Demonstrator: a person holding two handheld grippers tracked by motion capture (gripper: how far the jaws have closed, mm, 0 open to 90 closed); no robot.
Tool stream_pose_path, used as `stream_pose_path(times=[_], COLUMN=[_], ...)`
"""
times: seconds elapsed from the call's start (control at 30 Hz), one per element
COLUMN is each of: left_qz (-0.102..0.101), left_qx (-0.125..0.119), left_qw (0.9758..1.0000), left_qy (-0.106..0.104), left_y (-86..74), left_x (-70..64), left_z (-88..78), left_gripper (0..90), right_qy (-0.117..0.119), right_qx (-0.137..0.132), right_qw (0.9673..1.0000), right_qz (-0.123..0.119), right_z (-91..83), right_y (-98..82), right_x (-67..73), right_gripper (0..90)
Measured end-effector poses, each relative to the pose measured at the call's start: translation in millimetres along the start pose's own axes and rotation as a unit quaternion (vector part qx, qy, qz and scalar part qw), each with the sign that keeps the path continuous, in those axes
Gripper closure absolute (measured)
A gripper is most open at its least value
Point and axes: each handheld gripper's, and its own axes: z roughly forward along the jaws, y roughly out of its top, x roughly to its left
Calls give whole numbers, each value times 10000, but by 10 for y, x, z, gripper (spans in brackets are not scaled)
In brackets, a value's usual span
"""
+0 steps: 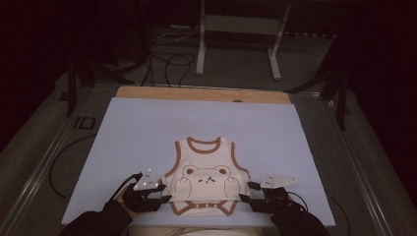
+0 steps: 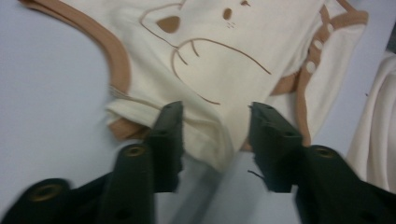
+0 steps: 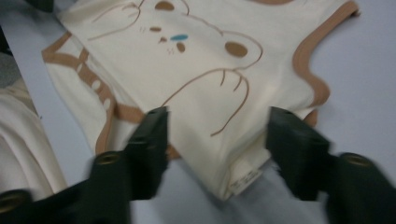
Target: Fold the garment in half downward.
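From the high view, a cream baby bodysuit with brown trim and a bear print lies flat near the front edge of the pale blue table cover, between the left gripper and the right gripper, each aimed inward at a side hem. In the left gripper view, the jaws stand spread, the folded side edge lying between them, unpinched. In the right gripper view, the jaws are likewise parted around the labelled corner.
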Motion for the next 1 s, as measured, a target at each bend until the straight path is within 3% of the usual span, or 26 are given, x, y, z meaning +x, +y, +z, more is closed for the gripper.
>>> stream_pose_path(times=[0.13,0.23,0.33,0.43,0.7,1.0], left_qz=[-3,33,-18,157,148,54], left_qx=[-41,-213,-310,-317,-589,-603], left_qw=[10000,9996,9995,9994,9979,9977], left_qy=[87,190,63,-36,-235,-295], left_y=[57,114,180,244,402,495], left_x=[34,48,111,149,254,381], left_z=[-49,-85,-122,-152,-217,-216], left_gripper=[389,256,120,14,5,5], right_qy=[11,74,94,147,189,75], right_qx=[-133,-197,-232,-310,-409,-485], right_qw=[9999,9998,9996,9992,9984,9980], right_qz=[-77,-56,-165,-203,-336,-393], right_z=[-15,-25,-38,-52,-66,-8], right_y=[50,100,165,242,492,670], right_x=[-8,-13,-24,-49,-128,-232], right_gripper=[203,152,137,122,98,97])
